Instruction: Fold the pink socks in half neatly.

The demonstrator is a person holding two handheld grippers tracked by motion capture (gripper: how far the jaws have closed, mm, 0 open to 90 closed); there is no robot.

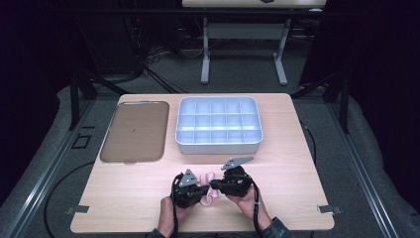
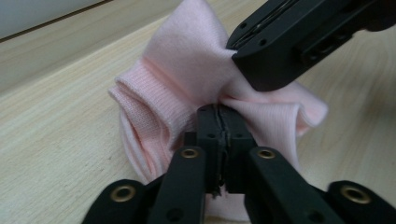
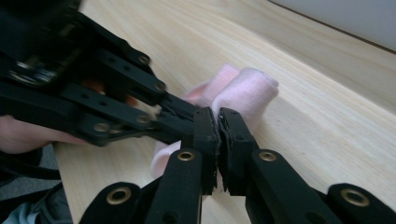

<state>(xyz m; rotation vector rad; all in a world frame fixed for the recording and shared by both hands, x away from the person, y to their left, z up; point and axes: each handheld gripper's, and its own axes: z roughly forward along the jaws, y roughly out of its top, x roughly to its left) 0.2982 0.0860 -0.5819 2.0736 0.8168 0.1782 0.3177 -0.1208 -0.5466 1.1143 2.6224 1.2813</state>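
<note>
While we hold pink sock (image 2: 187,70) bunched on wooden table (image 1: 297,168) near front edge, left gripper (image 2: 218,122) pinches its fabric, right gripper (image 3: 217,122) likewise clamped on sock; divided tray (image 1: 218,125) well apart behind.

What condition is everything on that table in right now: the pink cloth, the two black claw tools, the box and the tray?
Pink sock: bunched up, pinched by both tools.
Left gripper: shut on the sock.
Right gripper: shut on the sock.
Divided box: open-topped, its compartments look empty.
Brown tray: flat on the table, nothing on it.
</note>
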